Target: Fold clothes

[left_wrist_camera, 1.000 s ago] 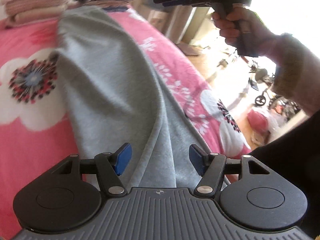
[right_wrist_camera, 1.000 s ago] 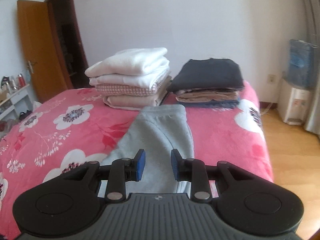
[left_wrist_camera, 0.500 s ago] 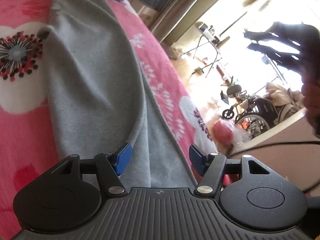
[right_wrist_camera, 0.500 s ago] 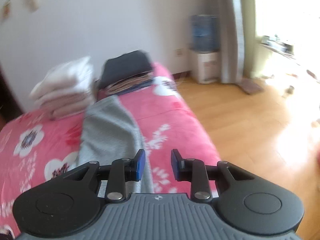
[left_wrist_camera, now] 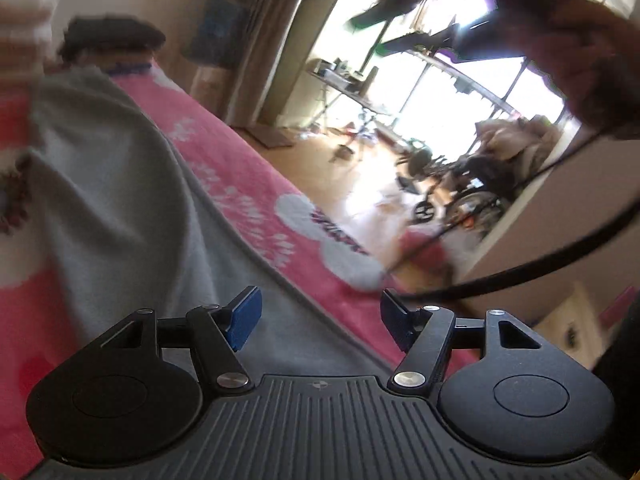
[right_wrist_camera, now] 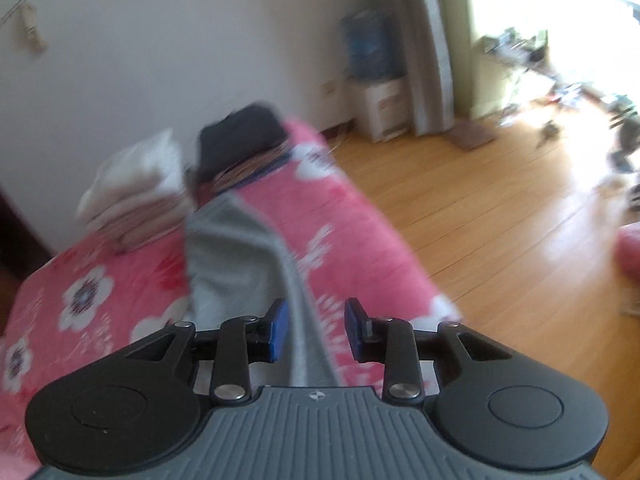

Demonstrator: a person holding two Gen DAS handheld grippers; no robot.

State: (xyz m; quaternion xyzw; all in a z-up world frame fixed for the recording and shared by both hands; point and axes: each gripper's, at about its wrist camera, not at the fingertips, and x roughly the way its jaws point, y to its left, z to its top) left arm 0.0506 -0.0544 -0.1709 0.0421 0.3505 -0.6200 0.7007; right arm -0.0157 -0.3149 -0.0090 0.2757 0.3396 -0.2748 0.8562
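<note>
- A grey garment lies stretched lengthwise on the bed, running from the two stacks at the far end toward the near edge; its surface shows long soft folds, and one long side runs close along the bed's right edge.
- The left gripper hovers over the near part of the grey cloth, its jaws opening with nothing between the blue pads.
- The right gripper hangs above the garment's right edge, its jaws also opening, narrower and gripping nothing.
- At the far end stand a pale folded stack and, just beside it, a dark folded stack.
- The bedcover is pink with white flowers.
- Right of the bed lies open wooden floor up to a bright window.
</note>
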